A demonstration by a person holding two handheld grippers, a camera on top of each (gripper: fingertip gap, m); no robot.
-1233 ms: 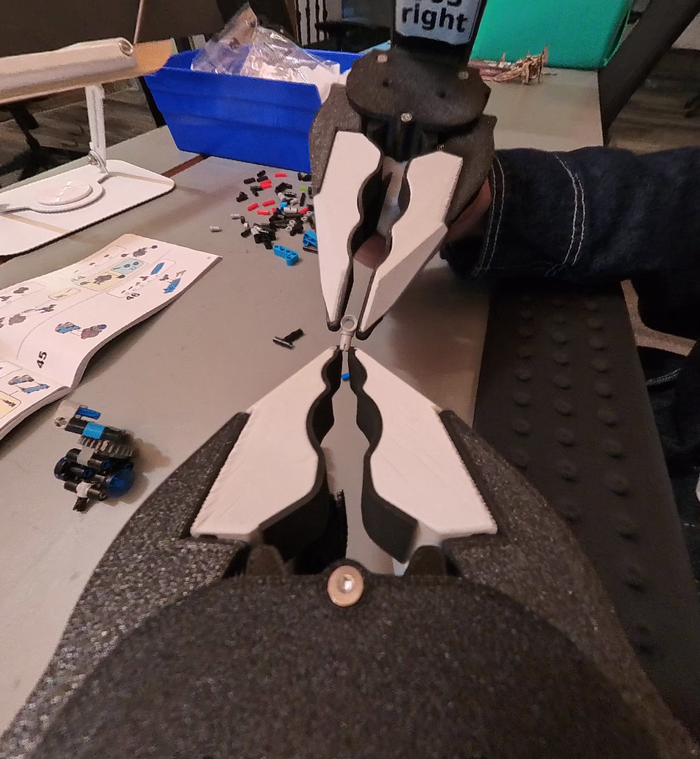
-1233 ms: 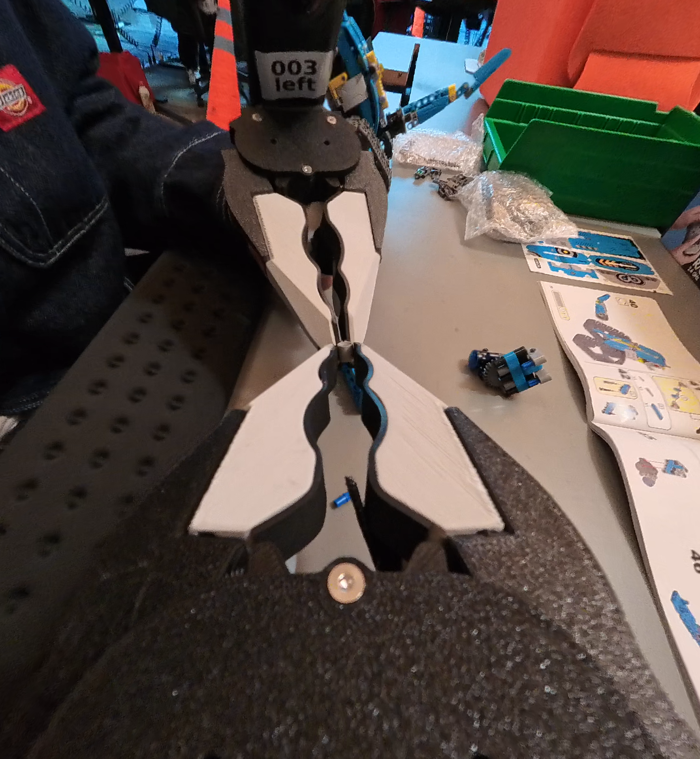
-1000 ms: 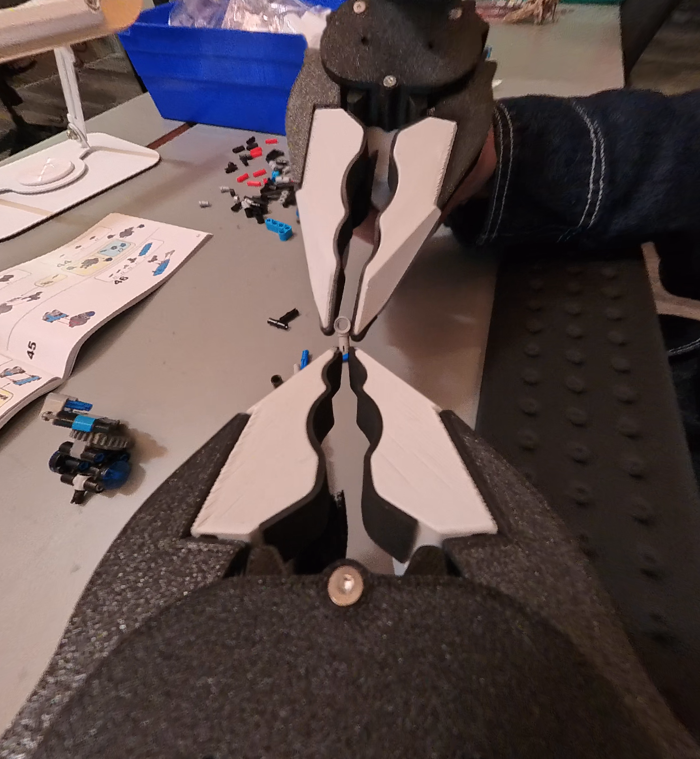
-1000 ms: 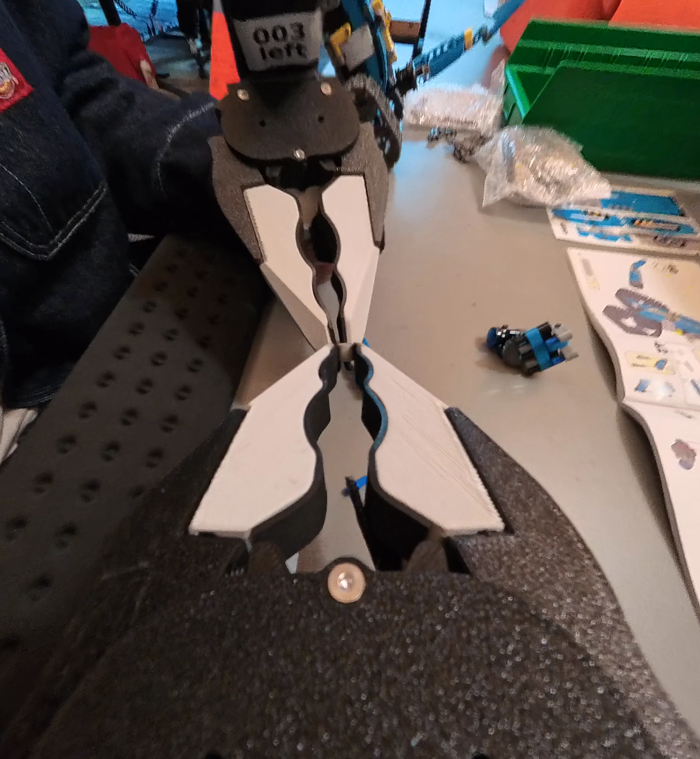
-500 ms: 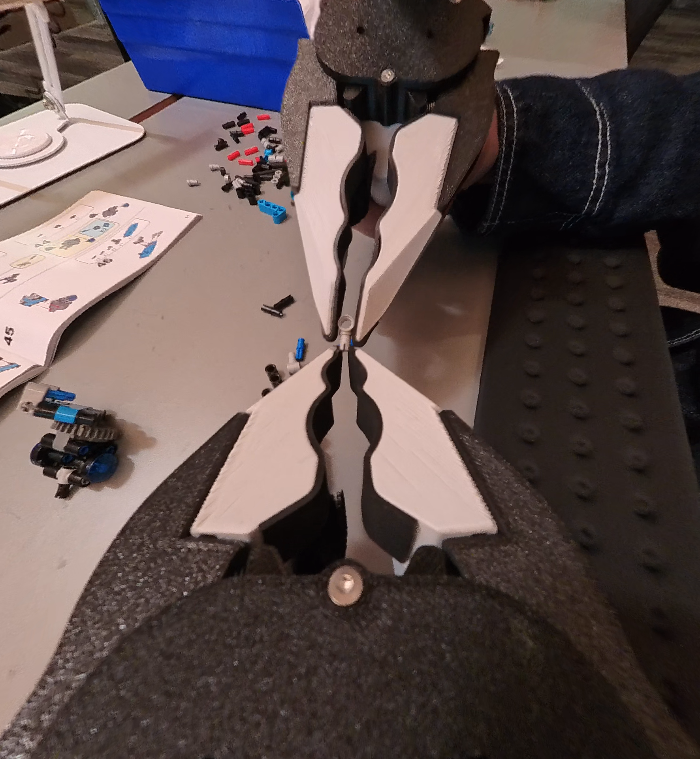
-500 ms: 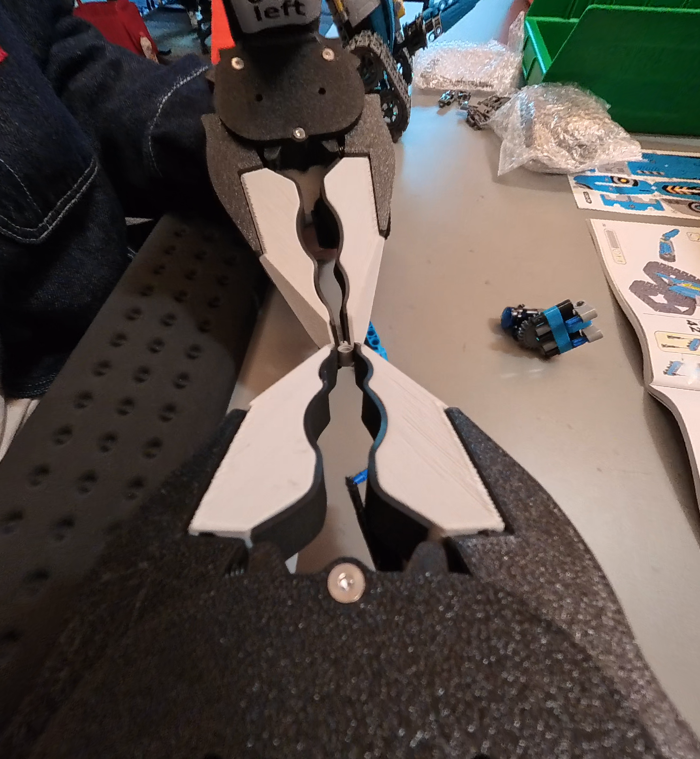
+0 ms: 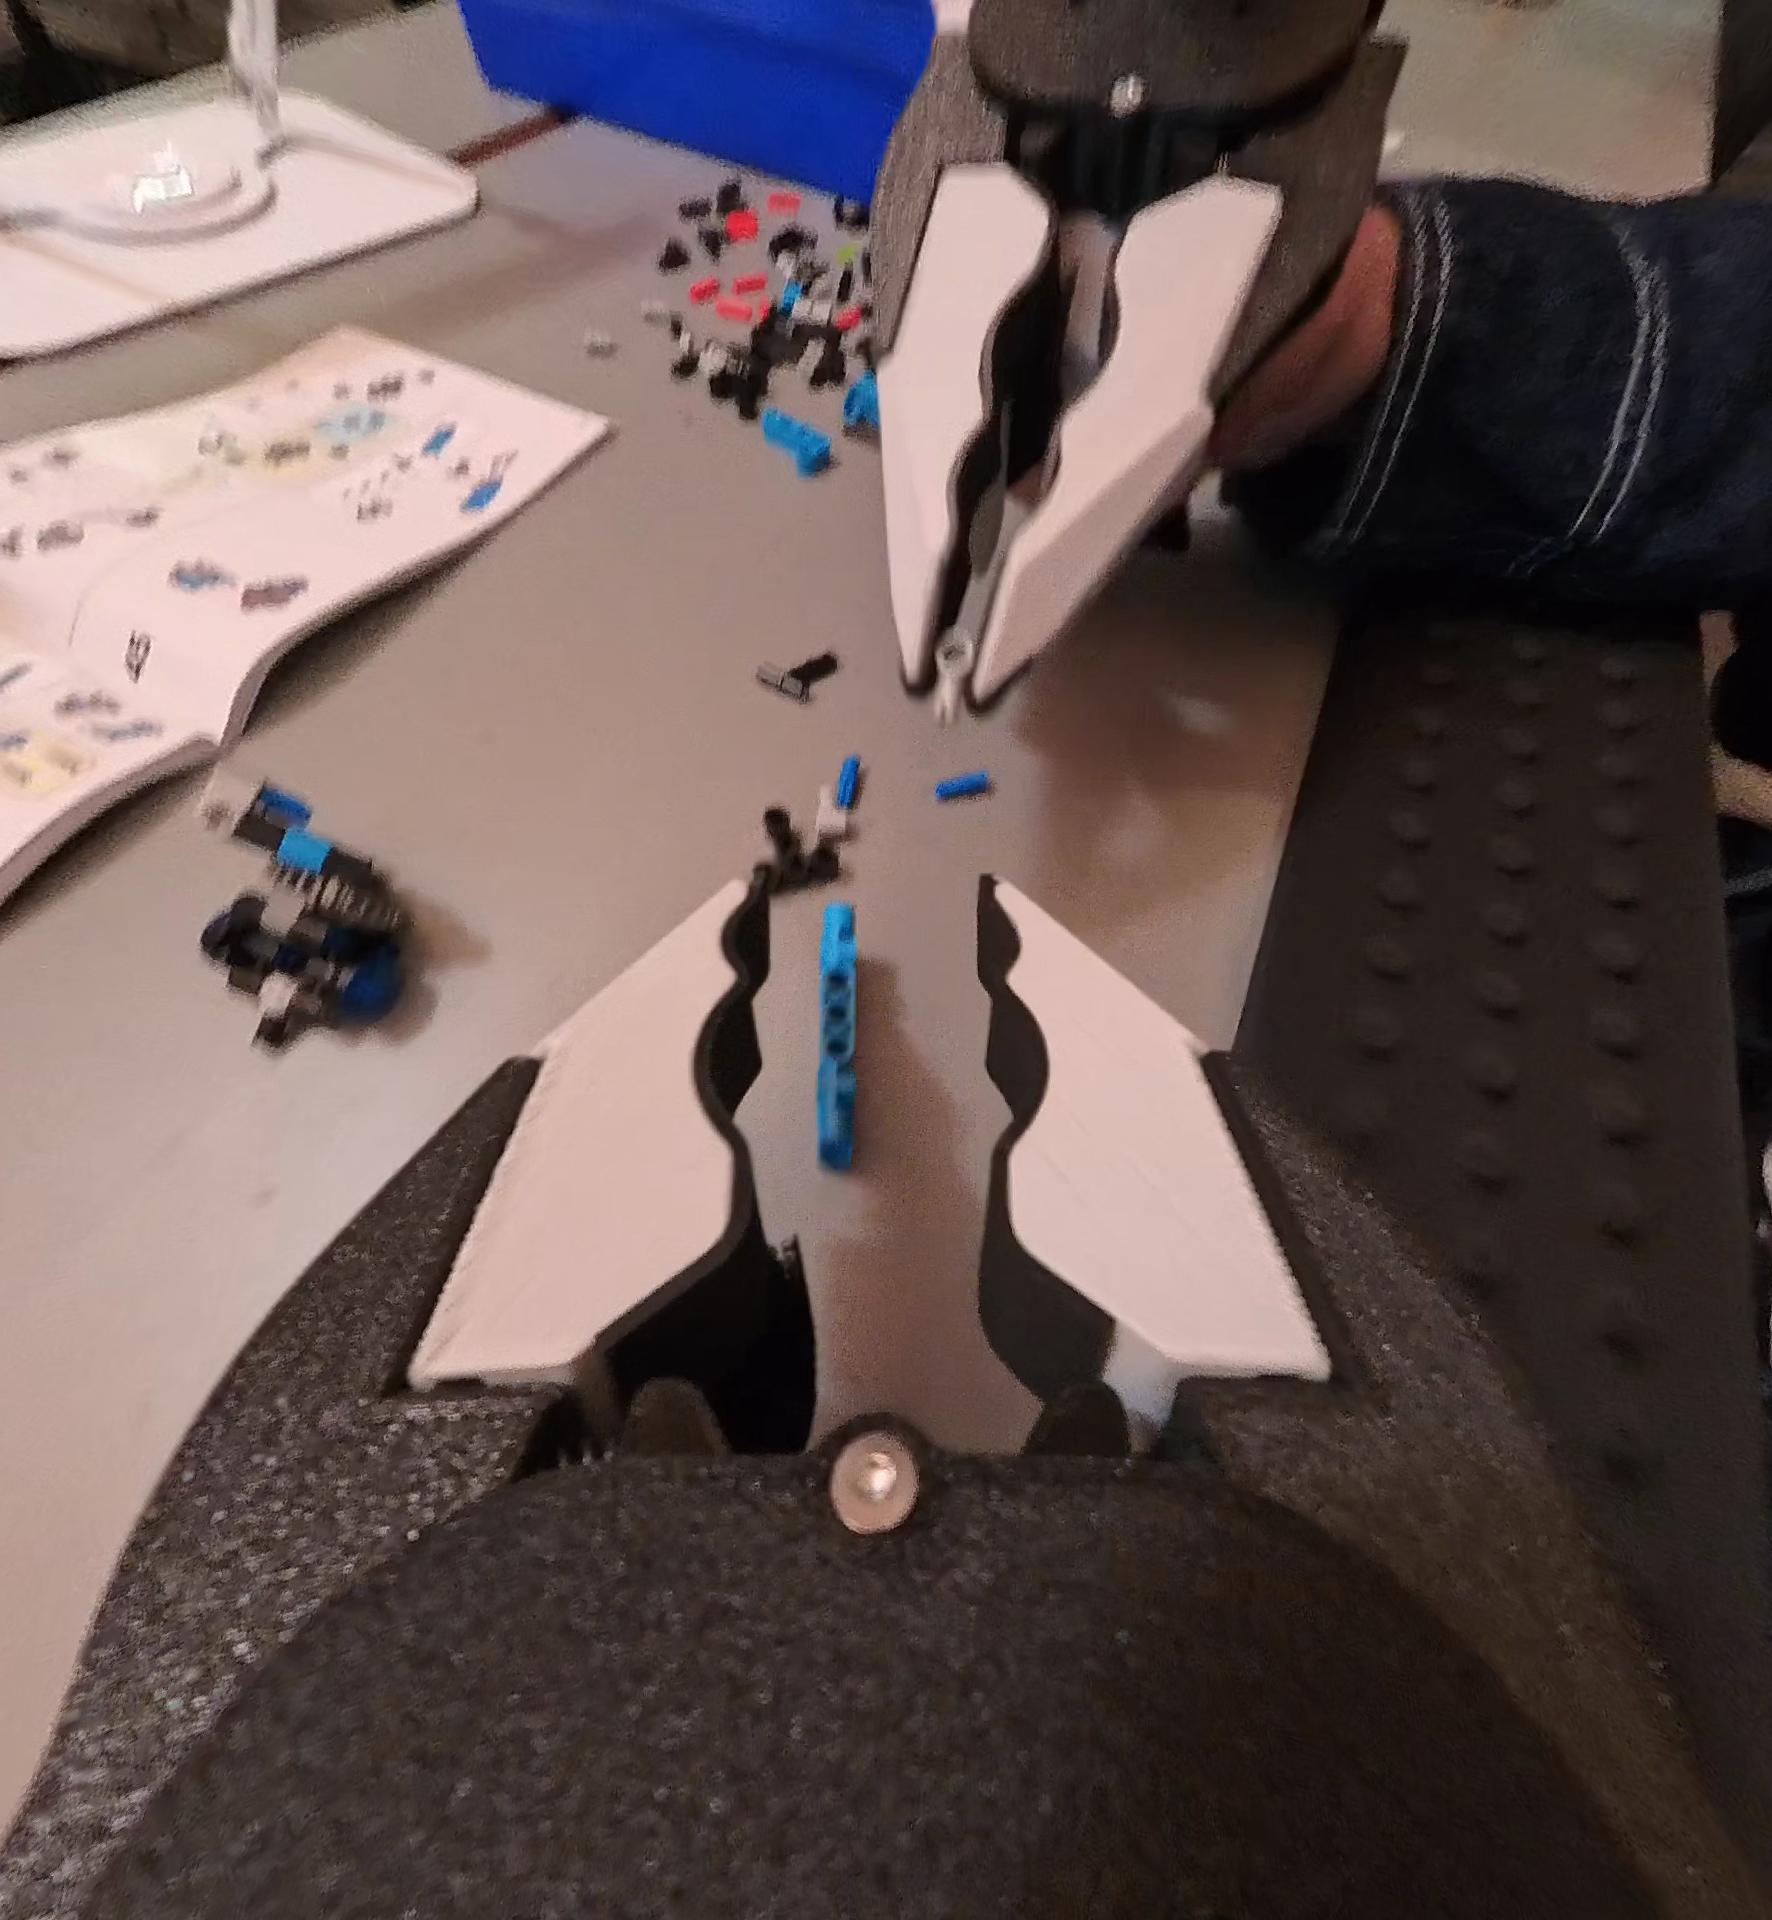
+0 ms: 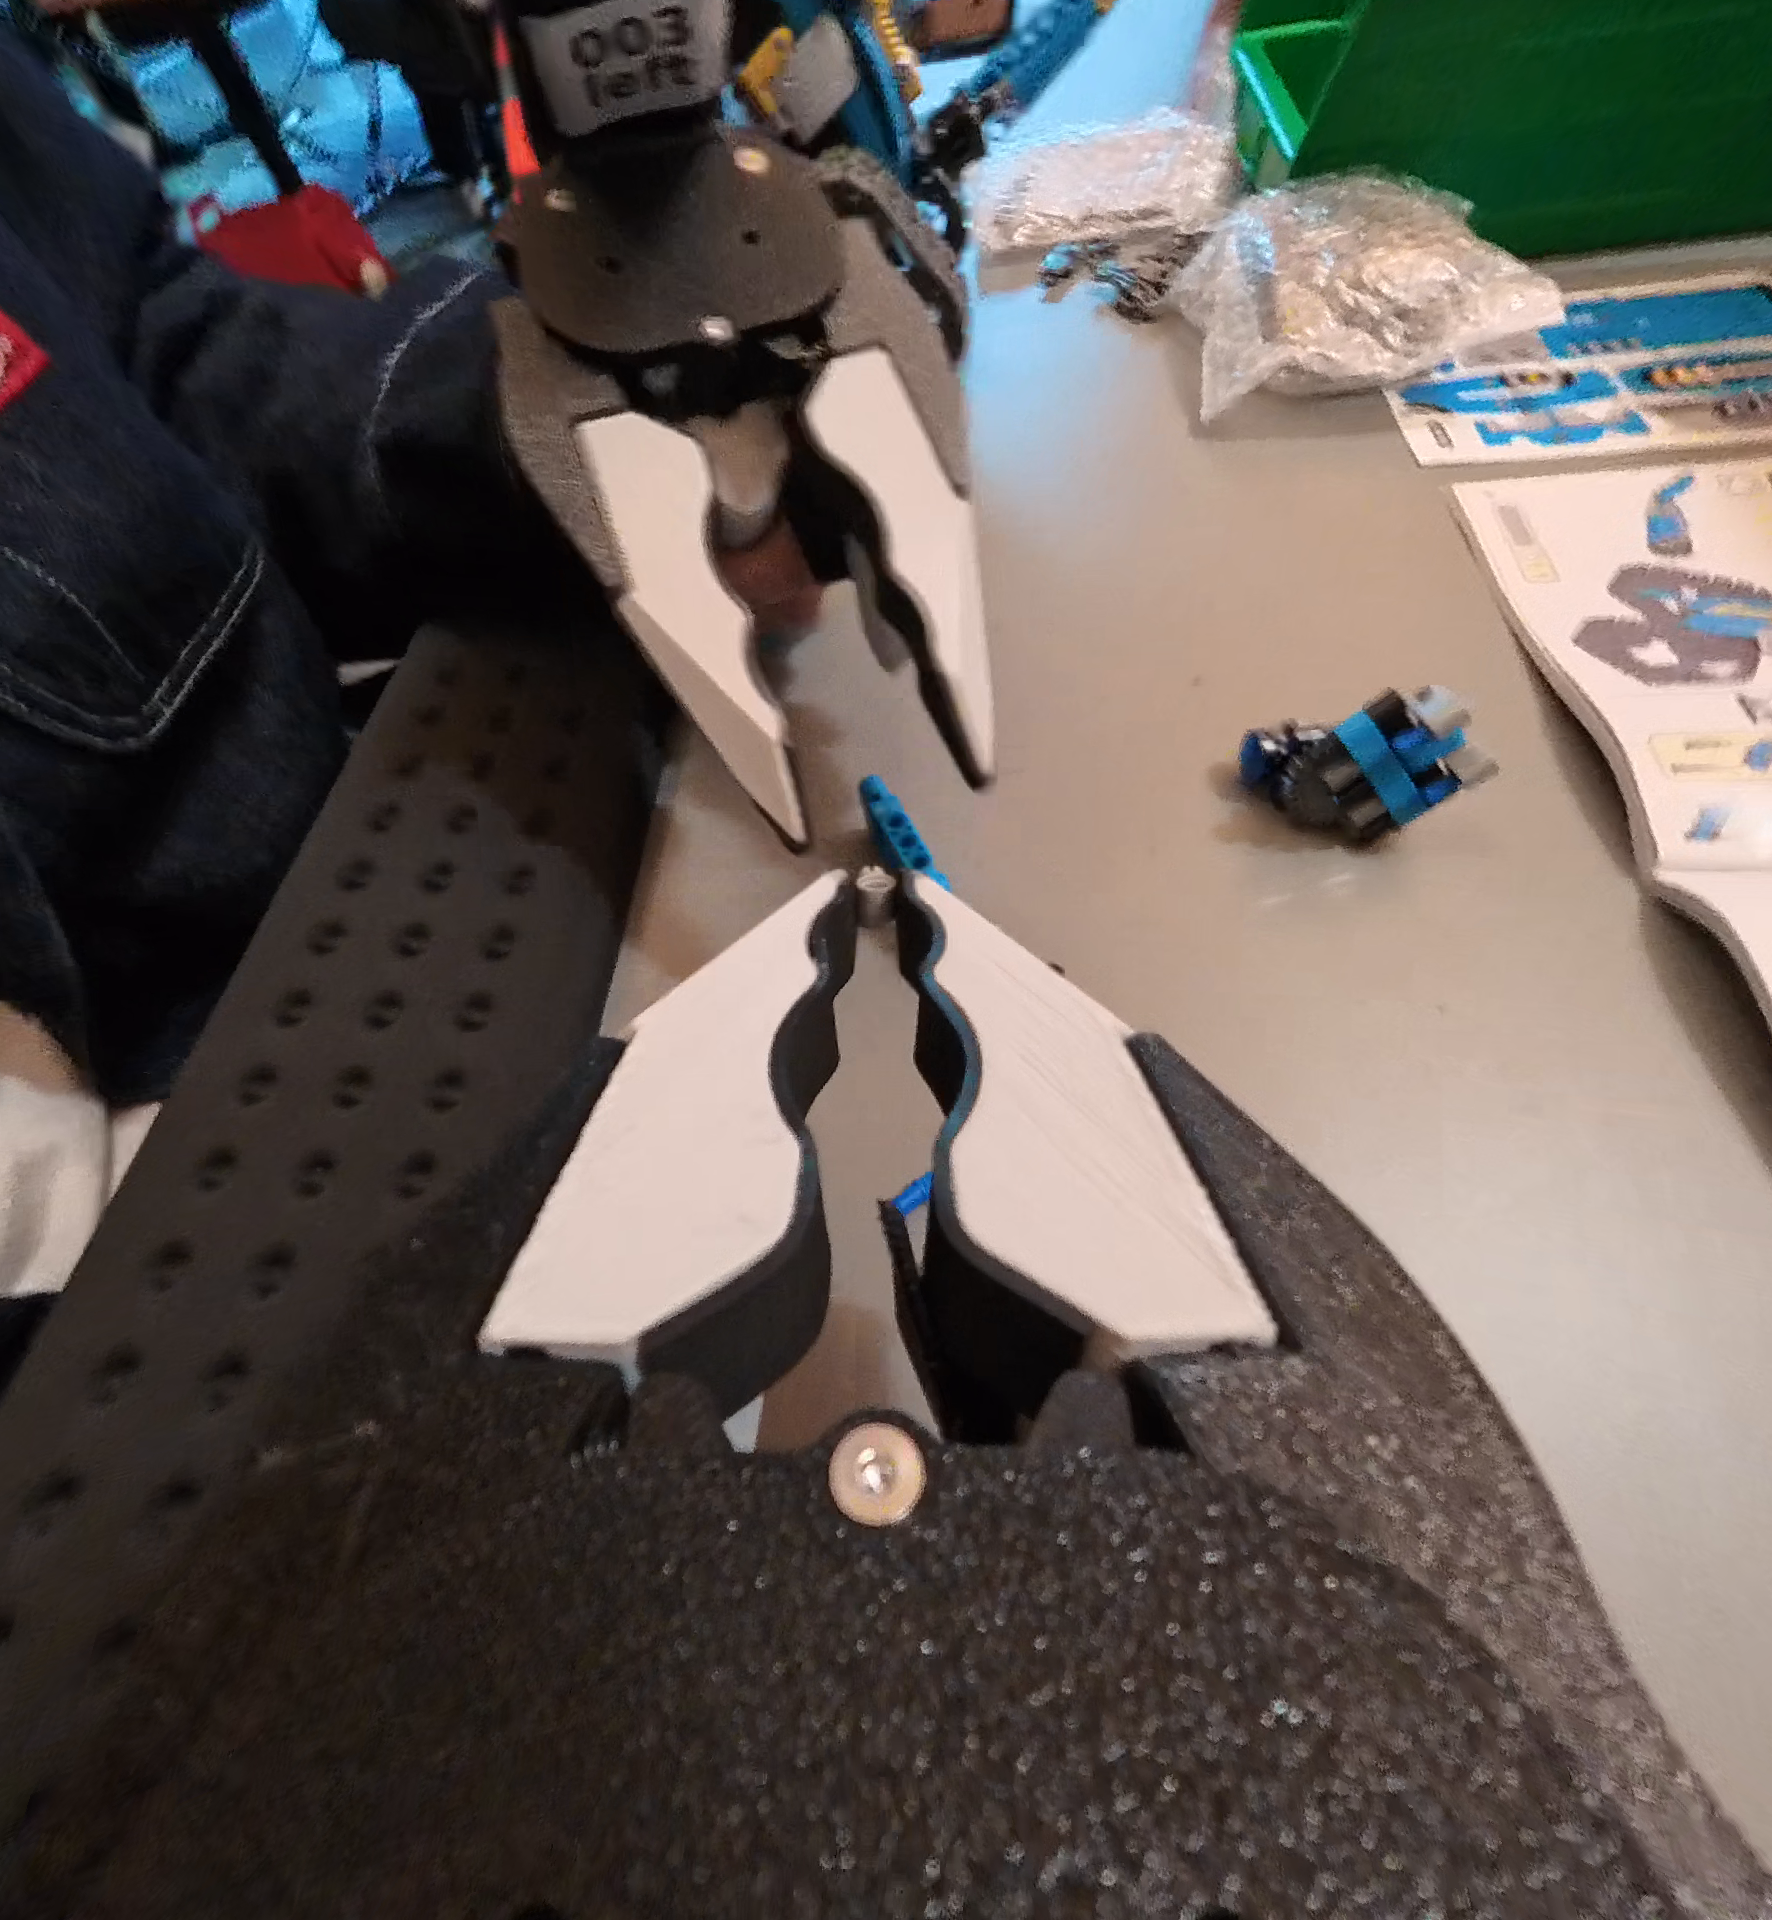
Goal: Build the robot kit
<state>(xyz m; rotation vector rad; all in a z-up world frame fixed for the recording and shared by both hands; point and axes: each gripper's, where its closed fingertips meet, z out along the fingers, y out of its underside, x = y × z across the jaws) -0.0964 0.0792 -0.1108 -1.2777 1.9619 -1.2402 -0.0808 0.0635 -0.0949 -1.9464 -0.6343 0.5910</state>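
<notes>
Below the spread left tool (image 7: 866, 883) — blue beam (image 7: 837, 1039), loose.

- Grey worktop (image 7: 570, 665) carries an open instruction booklet (image 7: 186, 582) at 10 o'clock.
- Blue beam (image 7: 837, 1034) lies centre.
- Small blue-black assembly (image 7: 300, 925) at 9 o'clock.
- Loose pieces (image 7: 757, 301) and blue bin (image 7: 695, 73) at 12 o'clock.

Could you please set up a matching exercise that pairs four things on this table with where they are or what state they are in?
Things:
1. left gripper
2. right gripper
3. blue beam
4. booklet

States or places:
A. lying open on the table
B. shut on a small grey connector
C. open, holding nothing
D. flat on the table between open fingers

Pairs: 1-C, 2-B, 3-D, 4-A
</notes>
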